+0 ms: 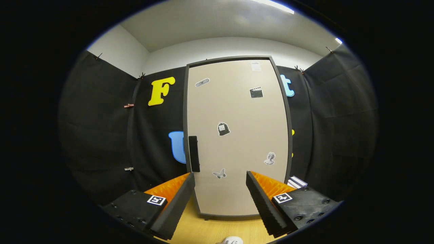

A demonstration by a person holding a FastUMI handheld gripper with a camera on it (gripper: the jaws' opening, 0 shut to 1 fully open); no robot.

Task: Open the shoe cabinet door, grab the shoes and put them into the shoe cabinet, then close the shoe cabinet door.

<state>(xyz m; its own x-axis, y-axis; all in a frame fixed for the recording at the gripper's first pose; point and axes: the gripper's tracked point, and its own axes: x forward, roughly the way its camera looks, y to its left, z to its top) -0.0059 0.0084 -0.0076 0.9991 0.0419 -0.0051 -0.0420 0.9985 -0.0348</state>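
The shoe cabinet (237, 118) stands upright straight ahead, its beige door (237, 142) shut inside a dark frame and dotted with several small stickers. A black handle (194, 153) runs down the door's left edge, just above and ahead of my left fingertip. My gripper (220, 178) is open, with nothing between the fingers, which point at the lower part of the door. A bit of a white shoe (232, 241) lies on the wooden floor below and between the fingers.
Black cloth walls close in on both sides of the cabinet. A white striped object (297, 182) sits at the cabinet's lower right, behind my right finger. The wooden floor (217, 230) runs from the cabinet's foot toward me.
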